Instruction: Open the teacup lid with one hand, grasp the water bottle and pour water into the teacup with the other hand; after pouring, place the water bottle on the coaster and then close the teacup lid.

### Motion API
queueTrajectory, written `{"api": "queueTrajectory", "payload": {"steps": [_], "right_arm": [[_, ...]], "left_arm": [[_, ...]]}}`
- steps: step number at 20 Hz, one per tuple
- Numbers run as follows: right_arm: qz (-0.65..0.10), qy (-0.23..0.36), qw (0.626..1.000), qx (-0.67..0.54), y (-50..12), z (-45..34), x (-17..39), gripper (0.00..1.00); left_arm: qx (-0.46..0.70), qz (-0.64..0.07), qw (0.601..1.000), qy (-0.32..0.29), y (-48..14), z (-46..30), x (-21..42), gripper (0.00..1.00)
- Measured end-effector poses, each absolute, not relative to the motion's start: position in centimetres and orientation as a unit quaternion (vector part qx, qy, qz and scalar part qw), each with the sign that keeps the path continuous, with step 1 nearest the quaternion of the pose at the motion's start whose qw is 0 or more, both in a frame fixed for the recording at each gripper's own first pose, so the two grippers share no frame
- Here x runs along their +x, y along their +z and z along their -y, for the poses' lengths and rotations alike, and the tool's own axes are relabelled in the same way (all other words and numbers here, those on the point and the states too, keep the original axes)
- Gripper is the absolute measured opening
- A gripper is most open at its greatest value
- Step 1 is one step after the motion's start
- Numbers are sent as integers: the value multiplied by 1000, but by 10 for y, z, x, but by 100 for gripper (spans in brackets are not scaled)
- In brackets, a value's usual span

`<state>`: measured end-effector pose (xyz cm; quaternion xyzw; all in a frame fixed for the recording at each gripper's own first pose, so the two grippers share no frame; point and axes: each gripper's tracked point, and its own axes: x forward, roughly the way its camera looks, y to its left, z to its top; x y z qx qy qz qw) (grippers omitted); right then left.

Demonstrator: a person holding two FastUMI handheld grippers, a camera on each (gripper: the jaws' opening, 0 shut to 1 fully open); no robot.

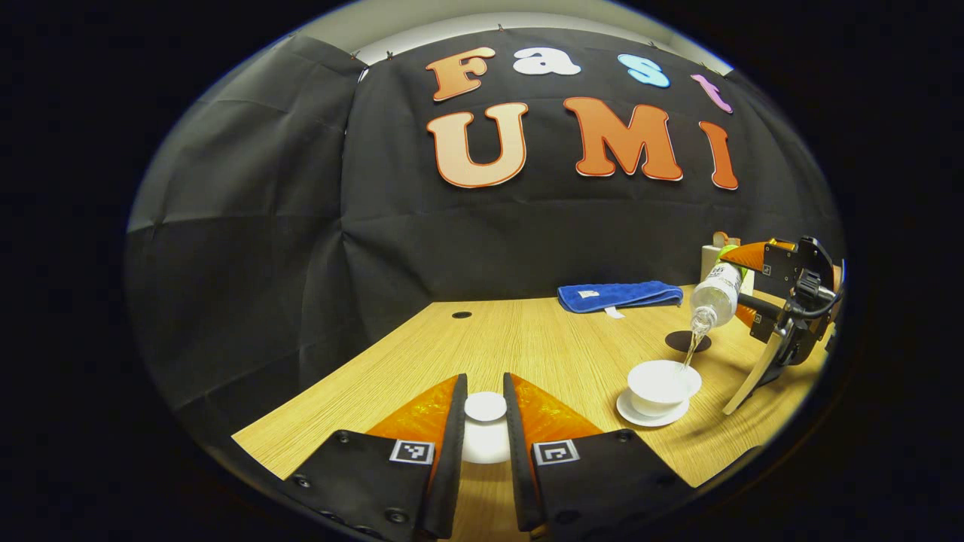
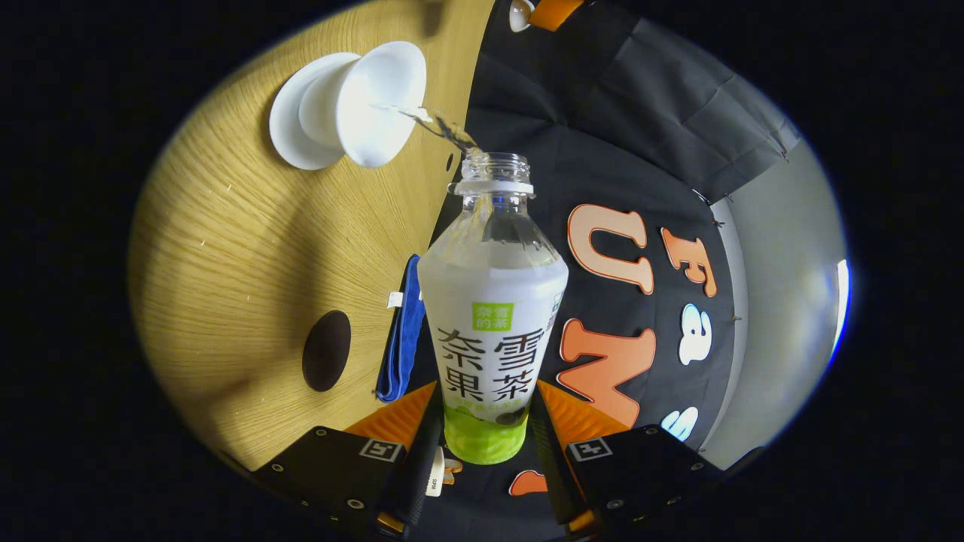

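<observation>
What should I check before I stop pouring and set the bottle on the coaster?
1. Lid off the teacup and held: ok, the left gripper is shut on the lid, away from the cup.
2. Bottle grip: ok, the right gripper clamps the water bottle near its base.
3. Stream on target: ok, water lands inside the teacup.
4. Fill level: cannot tell.
5. Coaster free: ok, nothing sits on the dark disc.
6. Spill on the table: none visible around the saucer.
</observation>
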<state>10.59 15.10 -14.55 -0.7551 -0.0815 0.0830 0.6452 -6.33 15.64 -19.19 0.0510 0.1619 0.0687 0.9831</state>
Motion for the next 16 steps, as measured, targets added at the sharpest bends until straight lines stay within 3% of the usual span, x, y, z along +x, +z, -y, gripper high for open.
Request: {"api": "queueTrajectory", "payload": {"steps": [16], "right_arm": [[141, 67, 591, -791, -111, -163, 112, 65]], "left_arm": [[32, -166, 983, 67, -197, -158, -63, 34]]}}
